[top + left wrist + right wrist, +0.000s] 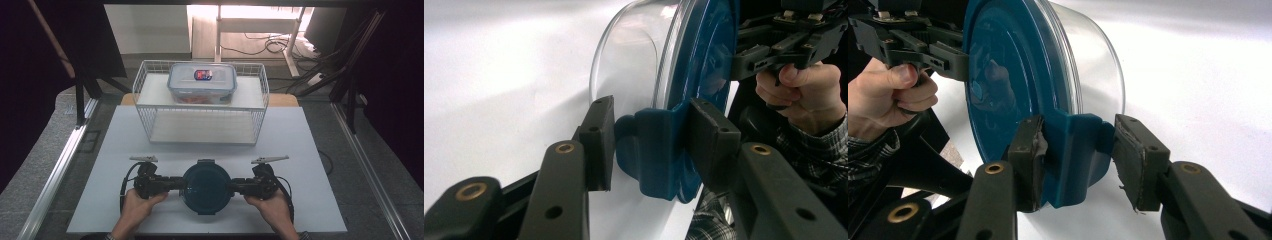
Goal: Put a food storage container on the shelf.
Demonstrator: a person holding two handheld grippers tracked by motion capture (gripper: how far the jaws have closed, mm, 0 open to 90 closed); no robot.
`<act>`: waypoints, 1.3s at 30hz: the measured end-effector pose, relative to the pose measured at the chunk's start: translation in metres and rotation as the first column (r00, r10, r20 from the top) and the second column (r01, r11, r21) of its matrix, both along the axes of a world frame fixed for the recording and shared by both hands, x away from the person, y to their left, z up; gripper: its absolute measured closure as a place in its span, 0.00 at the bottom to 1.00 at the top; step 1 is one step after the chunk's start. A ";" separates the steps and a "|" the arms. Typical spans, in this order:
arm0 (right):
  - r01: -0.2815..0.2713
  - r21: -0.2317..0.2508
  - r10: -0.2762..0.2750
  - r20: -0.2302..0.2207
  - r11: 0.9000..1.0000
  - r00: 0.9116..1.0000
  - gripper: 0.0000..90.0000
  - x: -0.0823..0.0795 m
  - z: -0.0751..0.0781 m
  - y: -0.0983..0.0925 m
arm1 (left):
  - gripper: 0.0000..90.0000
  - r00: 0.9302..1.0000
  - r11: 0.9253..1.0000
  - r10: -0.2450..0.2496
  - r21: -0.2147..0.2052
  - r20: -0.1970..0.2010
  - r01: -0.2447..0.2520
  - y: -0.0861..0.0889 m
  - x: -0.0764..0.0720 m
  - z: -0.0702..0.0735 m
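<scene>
A round glass container with a dark blue lid (pixel 206 186) sits low over the white board near its front edge; whether it touches the board I cannot tell. My left gripper (pixel 177 184) comes in from the left, and its pads (pixel 596 142) are closed on the lid's left latch tab (pixel 659 150). From the right, my right gripper (pixel 235 187) is shut on the opposite latch tab (pixel 1078 150). The glass bowl (pixel 1093 65) faces the board and the lid (pixel 1008 75) faces up. In each gripper view the other hand (pixel 799 85) grips its handle beyond the lid.
A white wire basket (pixel 141 80) stands at the back of the white board (pixel 150 145), with a rectangular clear lidded box (pixel 202 82) on its upper shelf. Metal rails (pixel 65 155) run along both sides. Cables lie on the floor behind.
</scene>
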State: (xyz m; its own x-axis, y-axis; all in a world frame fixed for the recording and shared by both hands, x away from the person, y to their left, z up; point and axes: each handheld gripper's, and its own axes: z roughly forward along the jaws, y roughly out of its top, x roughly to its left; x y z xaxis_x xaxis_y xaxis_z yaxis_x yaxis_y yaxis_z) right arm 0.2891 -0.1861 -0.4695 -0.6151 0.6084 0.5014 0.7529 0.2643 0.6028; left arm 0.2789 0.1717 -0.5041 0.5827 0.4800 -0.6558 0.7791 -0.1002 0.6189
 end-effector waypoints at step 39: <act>0.003 0.117 -0.030 0.228 0.993 0.973 0.63 0.061 0.112 0.006 | 0.64 0.972 0.996 0.090 -0.036 0.217 -0.085 0.012 0.053 0.124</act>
